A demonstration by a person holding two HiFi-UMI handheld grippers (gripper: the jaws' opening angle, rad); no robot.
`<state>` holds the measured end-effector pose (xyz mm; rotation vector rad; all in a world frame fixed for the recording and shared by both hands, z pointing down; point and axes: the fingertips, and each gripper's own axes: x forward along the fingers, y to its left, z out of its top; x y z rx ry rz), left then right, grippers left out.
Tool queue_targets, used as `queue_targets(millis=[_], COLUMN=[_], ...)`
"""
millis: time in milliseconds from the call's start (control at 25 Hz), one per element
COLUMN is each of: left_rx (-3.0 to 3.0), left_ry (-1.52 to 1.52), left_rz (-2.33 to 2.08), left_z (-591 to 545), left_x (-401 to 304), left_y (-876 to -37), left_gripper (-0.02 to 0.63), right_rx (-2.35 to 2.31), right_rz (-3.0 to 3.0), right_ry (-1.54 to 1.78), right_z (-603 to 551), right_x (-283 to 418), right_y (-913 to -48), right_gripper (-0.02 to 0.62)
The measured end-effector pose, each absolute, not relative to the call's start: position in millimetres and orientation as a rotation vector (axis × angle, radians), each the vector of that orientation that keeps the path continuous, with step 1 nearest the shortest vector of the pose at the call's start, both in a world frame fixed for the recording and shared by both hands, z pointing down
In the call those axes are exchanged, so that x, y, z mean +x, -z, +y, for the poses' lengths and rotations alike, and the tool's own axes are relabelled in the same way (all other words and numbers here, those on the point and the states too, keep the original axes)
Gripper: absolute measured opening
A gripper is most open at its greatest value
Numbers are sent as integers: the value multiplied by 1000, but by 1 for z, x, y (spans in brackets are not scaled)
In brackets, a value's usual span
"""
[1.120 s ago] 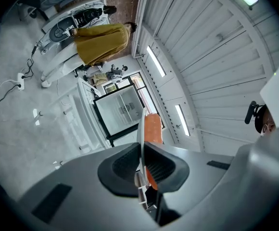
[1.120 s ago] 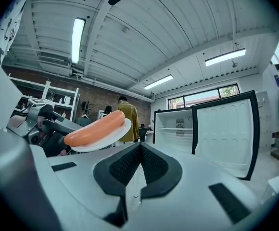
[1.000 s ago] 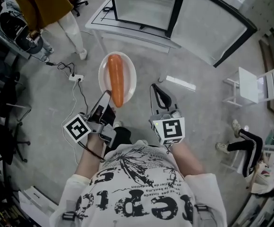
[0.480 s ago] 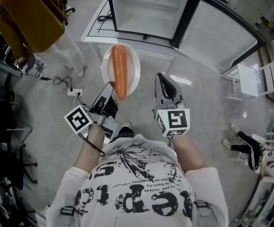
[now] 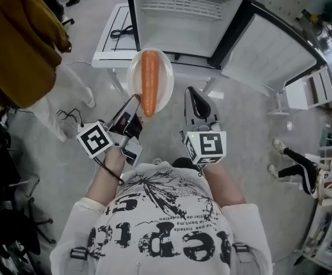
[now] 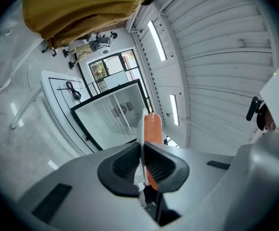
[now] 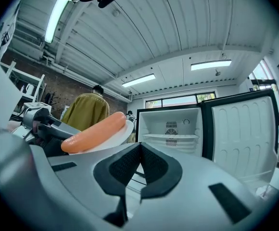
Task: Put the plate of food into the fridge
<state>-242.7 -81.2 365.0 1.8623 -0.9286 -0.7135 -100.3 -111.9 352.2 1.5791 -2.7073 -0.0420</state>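
Note:
A white oval plate (image 5: 163, 76) carries one long orange piece of food (image 5: 150, 80), like a sausage or carrot. My left gripper (image 5: 134, 102) is shut on the plate's near rim and holds it level in front of the open fridge (image 5: 183, 16). In the left gripper view the plate (image 6: 141, 129) stands edge-on between the jaws of the left gripper (image 6: 142, 153), with the food (image 6: 153, 126) behind it. My right gripper (image 5: 194, 98) is shut and empty, just right of the plate. The right gripper view shows that gripper (image 7: 139, 150), the food (image 7: 95, 131) and the fridge (image 7: 172, 129).
The fridge's door (image 5: 266, 50) hangs wide open to the right. The fridge stands on a low white table (image 5: 110, 47) with a cable on it. A person in a mustard jacket (image 5: 14, 44) stands close at the left. A white folding chair (image 5: 309, 87) is at the right.
The plate and both grippers have come forward toward the fridge, which now looms larger and nearer in the head view. The left gripper's hold is unchanged.

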Motion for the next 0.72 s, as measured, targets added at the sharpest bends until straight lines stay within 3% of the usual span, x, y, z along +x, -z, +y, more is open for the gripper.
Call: queue_targets(millis=[720], left_rx=[1870], left_ry=[718], left_rz=[-817], left_z=[-280], left_x=[-168], left_y=[-363], left_gripper=[29], right_rx=[1658], right_rz=[-2664], right_ry=[1], right_z=[-295], right_x=[-38], right_y=[-367], right_gripper=[0])
